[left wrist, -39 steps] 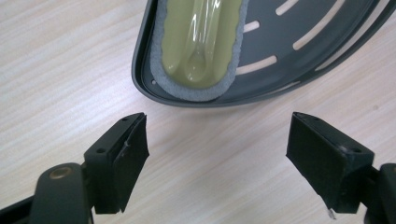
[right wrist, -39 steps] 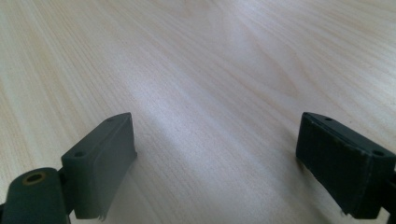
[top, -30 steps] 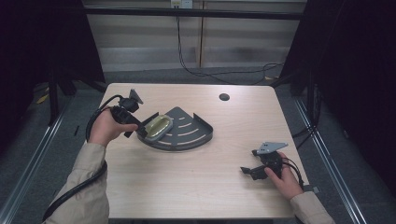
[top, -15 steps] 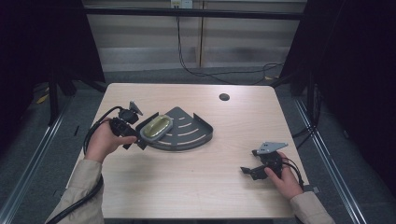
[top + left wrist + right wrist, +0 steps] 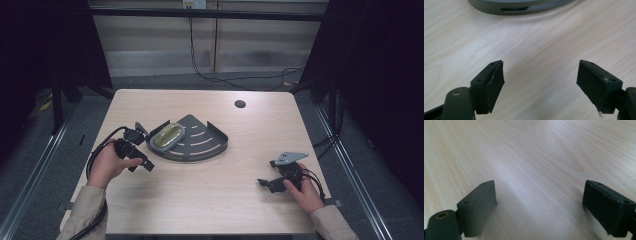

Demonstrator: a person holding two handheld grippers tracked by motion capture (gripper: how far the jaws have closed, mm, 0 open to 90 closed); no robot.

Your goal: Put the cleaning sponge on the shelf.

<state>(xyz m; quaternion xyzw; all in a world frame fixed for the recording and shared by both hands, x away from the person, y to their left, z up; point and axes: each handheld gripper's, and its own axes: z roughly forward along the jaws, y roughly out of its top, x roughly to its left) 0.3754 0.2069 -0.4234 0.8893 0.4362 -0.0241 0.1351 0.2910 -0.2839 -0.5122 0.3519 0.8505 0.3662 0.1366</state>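
Note:
A dark grey quarter-round tray [image 5: 207,145] lies left of the table's middle, and an oblong yellow-green object [image 5: 167,136] rests in its left part. My left gripper [image 5: 145,160] is just off the tray's left front edge, low over the table, open and empty. In the left gripper view its jaws [image 5: 540,75] stand wide apart over bare wood, with the tray's rim [image 5: 519,7] at the top. My right gripper [image 5: 266,175] rests near the front right of the table, pointing left, open. In the right gripper view its jaws [image 5: 539,197] hold nothing.
The light wooden table [image 5: 240,210] has a small round hole [image 5: 240,104] at the back right. A black cable [image 5: 95,155] loops from the left gripper. Dark frame posts and floor rails flank the table on both sides.
My left hand has drawn back from the tray toward the table's front left and sunk lower. The yellow-green object stays in the tray. The right hand has not moved.

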